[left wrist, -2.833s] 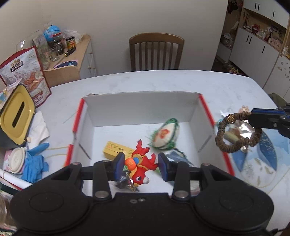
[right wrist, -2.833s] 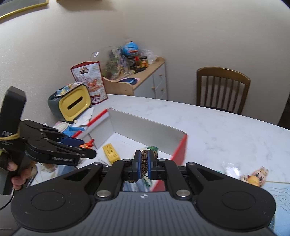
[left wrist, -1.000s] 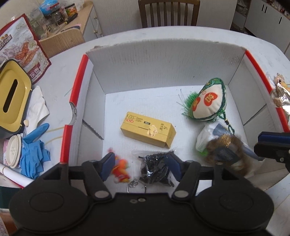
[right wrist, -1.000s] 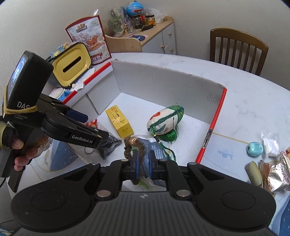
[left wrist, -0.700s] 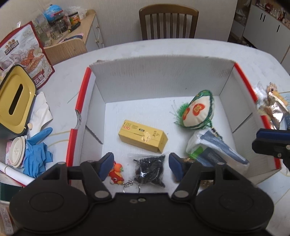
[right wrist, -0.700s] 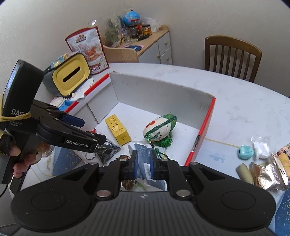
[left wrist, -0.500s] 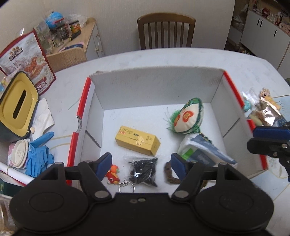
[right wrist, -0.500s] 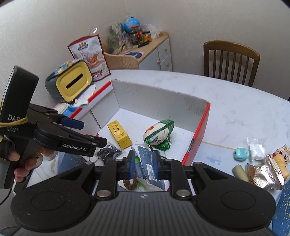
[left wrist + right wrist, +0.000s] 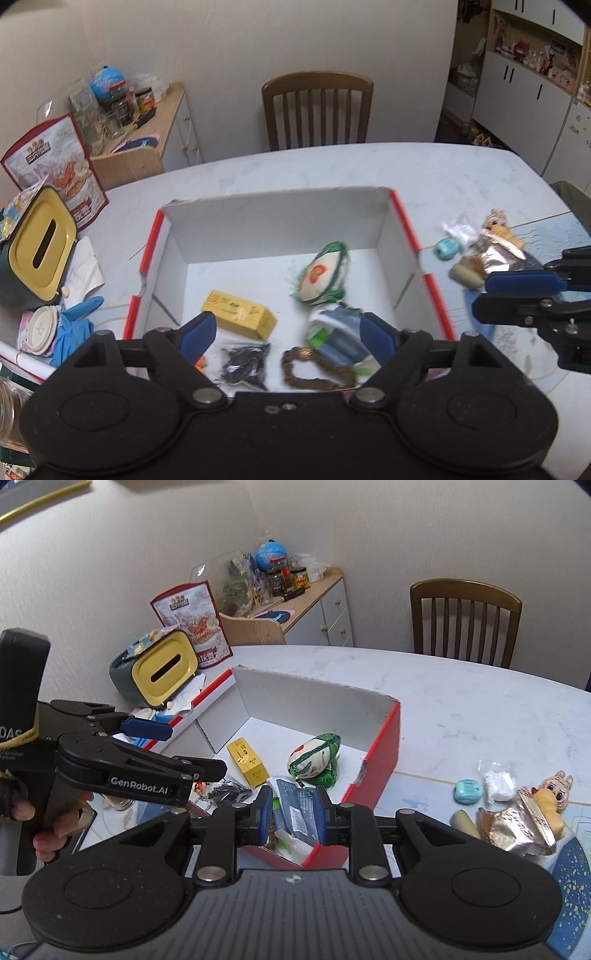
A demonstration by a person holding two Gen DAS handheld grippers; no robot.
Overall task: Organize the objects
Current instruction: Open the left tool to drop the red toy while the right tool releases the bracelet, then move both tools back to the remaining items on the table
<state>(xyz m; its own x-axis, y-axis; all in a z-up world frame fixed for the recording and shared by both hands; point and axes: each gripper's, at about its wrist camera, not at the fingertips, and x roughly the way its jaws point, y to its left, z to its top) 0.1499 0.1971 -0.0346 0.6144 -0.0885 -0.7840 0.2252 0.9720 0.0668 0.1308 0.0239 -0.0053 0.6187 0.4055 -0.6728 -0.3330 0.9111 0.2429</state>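
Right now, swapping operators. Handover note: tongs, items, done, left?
Left tongs: open, empty, above the box's near edge.
Right tongs: open, empty, over the box's near right corner.
In the box: yellow carton, embroidered pouch, blue packet, bead bracelet, black bag, red keychain toy.
Left on the table right of the box: teal charm, white sachet, beige cylinder, foil wrapper, doll.

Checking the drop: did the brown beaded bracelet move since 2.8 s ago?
Yes. The brown beaded bracelet left the right gripper, outside the red-edged white cardboard box, and now lies on the box floor beside the yellow carton.
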